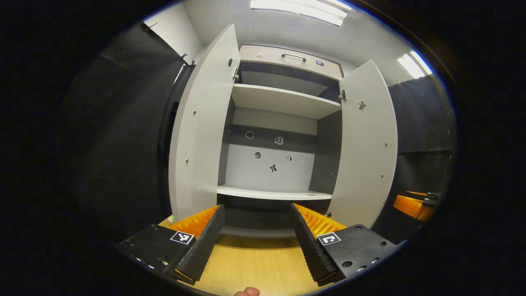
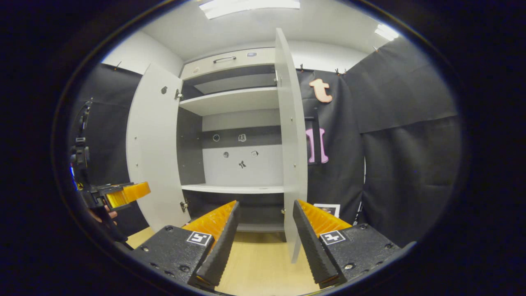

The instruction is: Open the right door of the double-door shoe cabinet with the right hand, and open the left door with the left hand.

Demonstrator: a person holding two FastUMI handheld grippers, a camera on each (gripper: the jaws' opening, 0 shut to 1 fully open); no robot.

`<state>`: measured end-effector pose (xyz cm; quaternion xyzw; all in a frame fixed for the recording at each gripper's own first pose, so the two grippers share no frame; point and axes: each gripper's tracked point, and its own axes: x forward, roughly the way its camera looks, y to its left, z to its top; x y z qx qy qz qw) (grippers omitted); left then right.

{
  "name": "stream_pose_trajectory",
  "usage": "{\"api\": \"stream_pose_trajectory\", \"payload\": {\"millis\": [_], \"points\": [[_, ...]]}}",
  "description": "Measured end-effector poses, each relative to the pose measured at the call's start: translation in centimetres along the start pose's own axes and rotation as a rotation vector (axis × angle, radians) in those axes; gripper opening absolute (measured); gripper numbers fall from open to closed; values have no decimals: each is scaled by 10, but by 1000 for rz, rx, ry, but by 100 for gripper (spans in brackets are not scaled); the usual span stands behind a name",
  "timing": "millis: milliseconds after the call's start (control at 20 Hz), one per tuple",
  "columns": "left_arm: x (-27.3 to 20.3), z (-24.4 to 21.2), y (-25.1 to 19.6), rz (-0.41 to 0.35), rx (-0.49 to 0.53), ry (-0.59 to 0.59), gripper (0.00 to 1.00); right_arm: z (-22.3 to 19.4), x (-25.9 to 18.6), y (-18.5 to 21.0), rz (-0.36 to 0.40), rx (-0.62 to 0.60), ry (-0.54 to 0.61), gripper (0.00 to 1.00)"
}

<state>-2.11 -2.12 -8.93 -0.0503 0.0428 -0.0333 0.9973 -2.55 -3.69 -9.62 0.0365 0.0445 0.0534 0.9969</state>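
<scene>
In the left gripper view, you are holding the left gripper (image 1: 257, 242) low in front of the tall pale grey double-door shoe cabinet (image 1: 283, 100), with its two fingers spread wide and nothing between them. The gripper is hanging above the light wooden floor (image 1: 254, 267), apart from the cabinet. Both doors are standing open. The flat grey left door (image 1: 203, 123) is swinging out toward you on the left, its free edge reaching down just beside your left finger. The flat grey right door (image 1: 365, 144) is angling out on the right, its lower corner sitting just beyond your right finger. Between the two door edges the way into the cabinet is lying open, showing a white upper shelf (image 1: 283, 100) and a white lower shelf (image 1: 273, 192), both bare. Far right, the other gripper is peeking in, well apart from the right door.

In the right gripper view, you are keeping the right gripper (image 2: 263, 240) low over the floor (image 2: 263, 267), fingers parted and gripping nothing. The right door (image 2: 291, 135) is facing you almost edge-on, its thin bottom edge coming down between your fingers, nearer the right one; whether it is touching is not clear. The left door (image 2: 152, 144) is standing open at the left. Beyond it, the left gripper (image 2: 123, 194) is floating in a hand (image 2: 100, 213), close to that door's outer edge but apart from it. Open floor is running between the doors up to the cabinet base.
</scene>
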Motion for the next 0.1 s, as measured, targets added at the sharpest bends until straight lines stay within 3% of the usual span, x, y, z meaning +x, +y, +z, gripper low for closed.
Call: {"api": "stream_pose_trajectory", "payload": {"millis": [50,100], "points": [[-1,3,0,4,7,-12,93,-1,0,0,6,4,2,77],[-2,6,0,9,12,-22,93,-1,1,0,10,3,5,82]]}}
